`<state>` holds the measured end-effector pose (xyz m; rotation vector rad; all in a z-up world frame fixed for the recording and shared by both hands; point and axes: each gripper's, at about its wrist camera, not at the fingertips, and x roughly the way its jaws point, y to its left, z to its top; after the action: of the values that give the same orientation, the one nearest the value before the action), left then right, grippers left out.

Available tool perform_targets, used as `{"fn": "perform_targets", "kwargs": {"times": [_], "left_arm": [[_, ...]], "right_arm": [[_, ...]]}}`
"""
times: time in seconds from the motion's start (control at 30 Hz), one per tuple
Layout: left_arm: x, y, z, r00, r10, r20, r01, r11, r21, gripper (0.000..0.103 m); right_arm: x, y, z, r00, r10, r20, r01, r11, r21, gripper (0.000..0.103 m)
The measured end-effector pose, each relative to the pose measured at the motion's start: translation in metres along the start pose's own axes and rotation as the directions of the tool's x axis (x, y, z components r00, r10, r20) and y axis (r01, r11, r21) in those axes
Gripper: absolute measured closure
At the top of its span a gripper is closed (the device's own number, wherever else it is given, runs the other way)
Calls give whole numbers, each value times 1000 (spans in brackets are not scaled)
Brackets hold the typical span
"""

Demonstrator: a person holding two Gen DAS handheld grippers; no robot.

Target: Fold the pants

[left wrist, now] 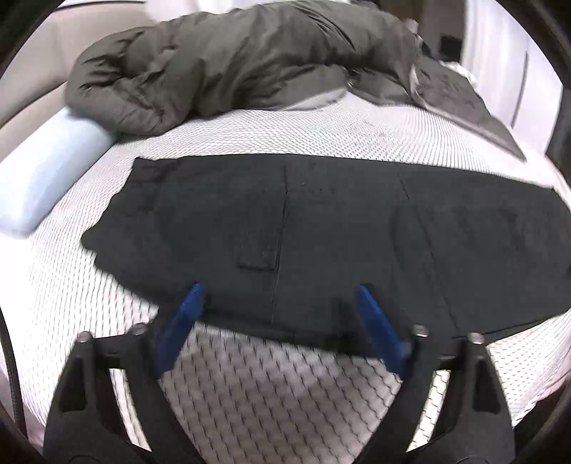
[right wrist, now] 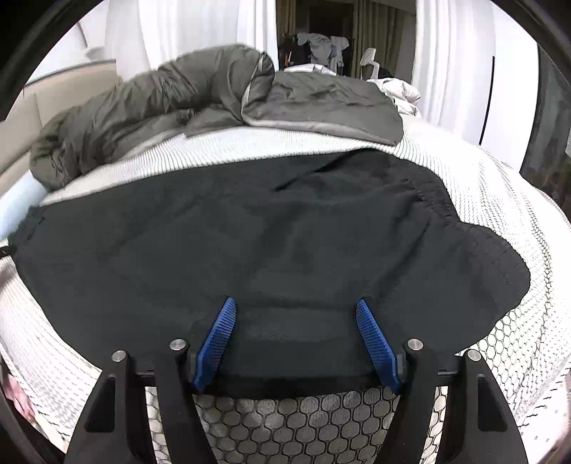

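Dark pants [left wrist: 321,232] lie flat across a white patterned mattress [left wrist: 249,392], legs stacked, hem at the left. My left gripper [left wrist: 280,296] is open with its blue fingertips over the near edge of the leg part, holding nothing. In the right wrist view the waist part of the pants [right wrist: 285,242] spreads out, its elastic waistband at the right. My right gripper [right wrist: 296,310] is open, its blue fingers [right wrist: 217,339] over the near edge of the fabric, holding nothing.
A bunched grey duvet [left wrist: 232,64] lies along the far side of the bed, and shows in the right wrist view [right wrist: 178,96]. A pale blue pillow [left wrist: 46,167] lies at the left. White curtains [right wrist: 178,28] and a doorway stand behind the bed.
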<state>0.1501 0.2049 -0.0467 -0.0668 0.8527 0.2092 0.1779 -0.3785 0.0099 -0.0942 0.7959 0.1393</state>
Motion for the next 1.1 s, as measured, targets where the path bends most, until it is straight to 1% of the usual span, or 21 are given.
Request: {"fn": "perform_targets", "kwargs": {"times": [0.03, 0.07, 0.1, 0.13, 0.17, 0.2, 0.23, 0.27, 0.33, 0.43, 0.5, 0.57, 0.6, 0.7, 0.73, 0.77, 0.83, 0.93, 1.0, 1.03, 1.1], "left_arm": [[10, 5, 1, 999, -4, -34, 4, 1000, 6, 49], [20, 9, 0, 998, -9, -63, 8, 1000, -7, 59], [26, 18, -1, 997, -27, -75, 25, 999, -36, 60], [28, 27, -1, 997, -53, -64, 48, 997, -65, 61], [27, 35, 0, 998, -33, -55, 28, 997, -76, 67], [25, 45, -2, 998, 35, -57, -40, 995, -91, 68], [24, 53, 0, 995, 77, -57, -83, 990, -115, 68], [22, 65, -4, 994, 97, -59, -105, 982, -157, 68], [16, 90, -14, 994, 85, -69, -101, 953, -287, 68], [1, 111, -25, 999, -30, -29, 14, 899, -438, 67], [-2, 111, -28, 996, -86, -16, 69, 888, -454, 66], [5, 113, -31, 992, -121, -25, 93, 865, -494, 66], [12, 116, -29, 990, -140, -22, 108, 846, -523, 66], [36, 132, -18, 987, -157, 41, 147, 757, -636, 66], [38, 135, -18, 987, -143, 67, 151, 729, -668, 75], [40, 136, -18, 990, -121, 73, 138, 719, -681, 93], [38, 137, -17, 991, -102, 89, 135, 715, -686, 100], [13, 140, -20, 986, -71, 151, 156, 716, -680, 100], [4, 140, -26, 987, -55, 152, 144, 721, -678, 100], [6, 141, -30, 989, -53, 135, 132, 718, -683, 100], [15, 148, -34, 991, -70, 110, 127, 705, -698, 100]], "right_arm": [[0, -1, 3, 1000, 12, 12, -12, 1000, 3, 31], [-1, 0, 3, 1000, 23, 18, -24, 1000, 6, 31], [-1, -1, 2, 999, 42, 20, -42, 999, 10, 31], [0, -2, 2, 999, 52, 14, -52, 999, 13, 31], [1, -3, 1, 999, 45, 5, -45, 999, 12, 31], [2, -5, 0, 1000, 30, 0, -30, 1000, 9, 31], [2, -6, -1, 1000, 24, 1, -24, 1000, 10, 31], [1, -8, -1, 1000, 26, 2, -26, 1000, 18, 31], [1, -11, 0, 999, 38, 4, -38, 999, 29, 31], [2, -9, -1, 999, 39, 2, -39, 999, 29, 31], [0, -7, -1, 999, 36, 3, -36, 999, 24, 31], [2, -6, 1, 999, 36, 3, -36, 999, 28, 31], [2, -6, 1, 999, 35, 2, -35, 999, 30, 31], [4, -1, 2, 1000, 29, 1, -29, 999, 28, 31], [4, 0, 2, 1000, 28, 0, -28, 999, 25, 31], [5, 2, 2, 1000, 26, 0, -26, 999, 21, 31], [5, 4, 3, 1000, 31, 1, -31, 999, 18, 31], [-10, -7, 5, 996, 77, 33, -79, 994, 69, 31], [-38, -33, 7, 992, 88, 88, -103, 977, 189, 29], [-46, -43, 7, 990, 89, 108, -113, 965, 236, 22], [-61, -76, 2, 988, 91, 122, -131, 919, 373, 19]]}}
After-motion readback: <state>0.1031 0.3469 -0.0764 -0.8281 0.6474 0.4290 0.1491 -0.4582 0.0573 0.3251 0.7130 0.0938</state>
